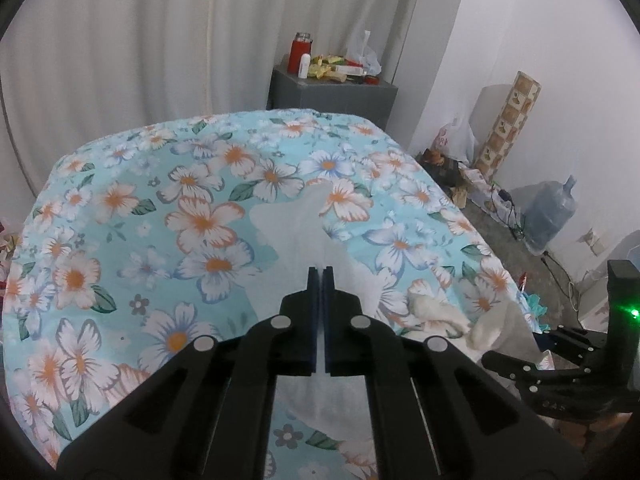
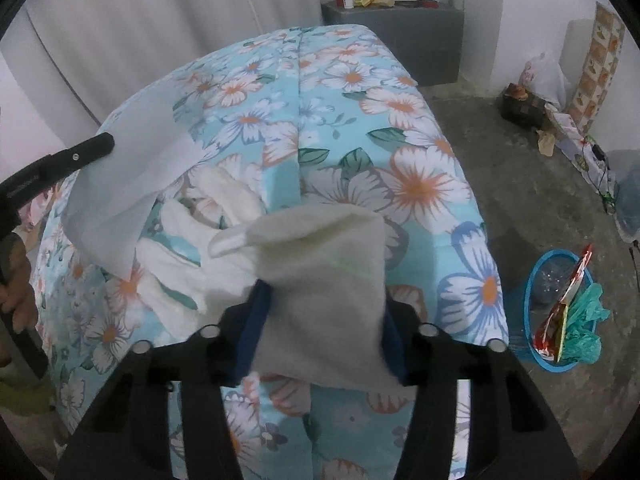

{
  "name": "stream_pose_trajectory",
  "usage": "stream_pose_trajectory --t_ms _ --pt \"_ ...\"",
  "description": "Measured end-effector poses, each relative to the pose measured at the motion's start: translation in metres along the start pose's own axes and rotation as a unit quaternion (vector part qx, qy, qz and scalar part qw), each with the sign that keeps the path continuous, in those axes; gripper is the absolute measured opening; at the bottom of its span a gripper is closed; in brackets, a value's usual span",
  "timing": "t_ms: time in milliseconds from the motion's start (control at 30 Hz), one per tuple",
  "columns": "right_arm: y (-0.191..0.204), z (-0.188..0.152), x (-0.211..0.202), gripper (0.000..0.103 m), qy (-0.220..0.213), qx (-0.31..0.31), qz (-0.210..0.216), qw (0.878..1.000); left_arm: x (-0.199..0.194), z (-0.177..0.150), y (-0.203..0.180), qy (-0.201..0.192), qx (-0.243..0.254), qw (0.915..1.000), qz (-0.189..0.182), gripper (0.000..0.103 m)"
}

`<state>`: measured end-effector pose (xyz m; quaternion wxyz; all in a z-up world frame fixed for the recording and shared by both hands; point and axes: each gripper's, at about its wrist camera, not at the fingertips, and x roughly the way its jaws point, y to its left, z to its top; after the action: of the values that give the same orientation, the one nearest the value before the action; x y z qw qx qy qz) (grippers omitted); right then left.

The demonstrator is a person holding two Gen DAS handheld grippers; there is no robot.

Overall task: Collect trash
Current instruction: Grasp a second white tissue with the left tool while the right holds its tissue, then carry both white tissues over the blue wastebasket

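Note:
My left gripper (image 1: 320, 276) is shut on a thin, see-through white sheet (image 1: 288, 220) that it holds above the floral bed cover (image 1: 160, 200). The right wrist view shows that sheet (image 2: 120, 184) hanging from one left finger (image 2: 92, 148). My right gripper (image 2: 324, 300) is shut on a thick white tissue pad (image 2: 320, 264), whose edges fill the span between the two blue pads. Crumpled white tissue pieces (image 2: 188, 240) lie on the bed just beyond it, and they also show in the left wrist view as tissue pieces (image 1: 436, 308).
A blue waste basket (image 2: 526, 304) stands on the concrete floor right of the bed, holding a red wrapper and a teal bag. A grey cabinet (image 2: 400, 24) with bottles and packets stands behind the bed. A water jug (image 1: 552, 216), bags and cables line the right wall.

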<state>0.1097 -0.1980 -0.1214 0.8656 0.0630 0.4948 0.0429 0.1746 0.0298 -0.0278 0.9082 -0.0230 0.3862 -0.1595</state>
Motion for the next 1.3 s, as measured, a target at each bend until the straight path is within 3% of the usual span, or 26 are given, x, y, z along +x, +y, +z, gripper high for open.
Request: stream_pose_trajectory --t_ms 333,1000,1167,1300 --pt "0.011 -0.004 -0.011 0.012 -0.011 -0.024 -0.009 1.0 -0.029 -0.001 -0.012 -0.029 0.013 0.9995 0.007 0.0" --pt "0.0 0.0 -0.09 0.01 -0.103 0.003 0.024 0.994 -0.086 0.002 -0.044 -0.09 0.061 0.9939 0.021 0.0" --pt "-0.019 0.002 -0.118 0.01 -0.139 0.027 0.009 0.99 -0.096 0.008 -0.06 -0.094 0.061 0.9936 -0.013 0.0" --pt "-0.058 -0.001 -0.155 0.01 -0.183 0.075 -0.034 0.98 -0.098 0.02 -0.085 -0.099 0.075 0.9906 -0.058 0.0"
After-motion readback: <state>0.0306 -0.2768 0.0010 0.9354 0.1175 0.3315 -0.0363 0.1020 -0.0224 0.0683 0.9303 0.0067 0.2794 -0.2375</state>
